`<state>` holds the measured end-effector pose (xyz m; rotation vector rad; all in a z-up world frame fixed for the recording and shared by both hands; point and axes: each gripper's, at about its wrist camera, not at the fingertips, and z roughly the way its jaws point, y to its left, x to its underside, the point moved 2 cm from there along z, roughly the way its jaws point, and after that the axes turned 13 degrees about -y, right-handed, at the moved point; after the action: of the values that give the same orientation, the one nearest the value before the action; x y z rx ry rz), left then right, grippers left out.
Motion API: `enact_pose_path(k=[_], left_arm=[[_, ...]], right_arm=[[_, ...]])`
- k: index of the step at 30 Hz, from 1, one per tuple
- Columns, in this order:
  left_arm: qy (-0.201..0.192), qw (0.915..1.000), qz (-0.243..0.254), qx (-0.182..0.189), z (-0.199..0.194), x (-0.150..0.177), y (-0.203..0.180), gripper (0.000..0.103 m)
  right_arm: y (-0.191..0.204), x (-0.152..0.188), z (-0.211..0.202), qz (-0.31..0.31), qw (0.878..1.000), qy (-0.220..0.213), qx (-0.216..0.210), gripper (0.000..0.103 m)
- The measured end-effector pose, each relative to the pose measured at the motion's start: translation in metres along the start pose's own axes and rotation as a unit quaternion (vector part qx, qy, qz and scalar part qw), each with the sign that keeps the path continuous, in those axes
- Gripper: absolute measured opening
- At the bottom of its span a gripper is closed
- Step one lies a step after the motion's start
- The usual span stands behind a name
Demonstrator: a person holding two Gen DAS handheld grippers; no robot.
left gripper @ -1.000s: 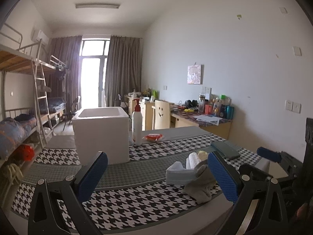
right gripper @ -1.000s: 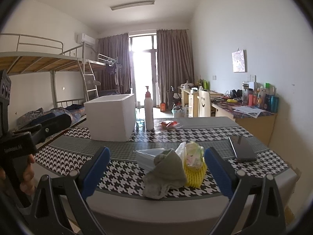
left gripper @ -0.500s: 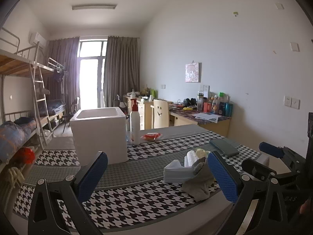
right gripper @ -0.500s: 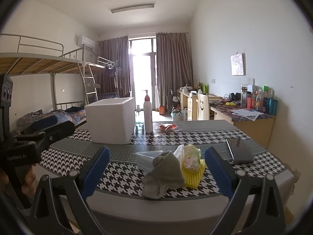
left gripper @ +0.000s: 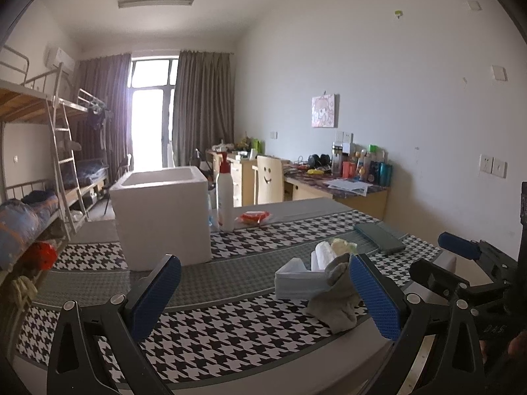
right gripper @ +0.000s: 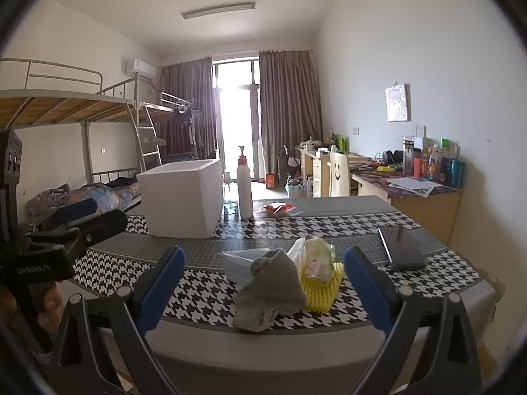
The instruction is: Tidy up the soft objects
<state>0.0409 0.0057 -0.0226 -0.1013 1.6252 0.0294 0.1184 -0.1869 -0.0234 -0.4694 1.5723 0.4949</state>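
Observation:
A pile of soft things lies near the table's front edge: a grey sock (right gripper: 271, 291) (left gripper: 336, 298), a yellow foam net (right gripper: 321, 291), a clear packet (right gripper: 318, 258) on it, and a stack of pale blue masks (left gripper: 294, 279) (right gripper: 240, 261). A white foam box (left gripper: 163, 217) (right gripper: 182, 197) stands open further back on the left. My left gripper (left gripper: 263, 299) is open and empty, short of the pile and to its left. My right gripper (right gripper: 263, 291) is open and empty, facing the sock from the front edge.
The table has a houndstooth cloth (left gripper: 214, 339). A white pump bottle (right gripper: 244, 191) and a red-orange packet (right gripper: 278, 209) stand behind the box. A dark phone (right gripper: 400, 247) lies at the right. Bunk beds (right gripper: 66, 105) are left, a cluttered desk (right gripper: 405, 177) right.
Both grippers have drawn back and risen slightly, so the pile and box look a little smaller. Both stay open. Nothing on the table has moved.

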Motion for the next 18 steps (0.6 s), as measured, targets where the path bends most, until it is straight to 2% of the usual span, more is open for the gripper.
enact_pose_path(k=[18], left_arm=[[0.064,0.9974,0.012,0.030,0.052,0.017,-0.010,0.102]], right_arm=[[-0.019,0.021,0.032,0.013,0.998,0.053,0.021,0.099]])
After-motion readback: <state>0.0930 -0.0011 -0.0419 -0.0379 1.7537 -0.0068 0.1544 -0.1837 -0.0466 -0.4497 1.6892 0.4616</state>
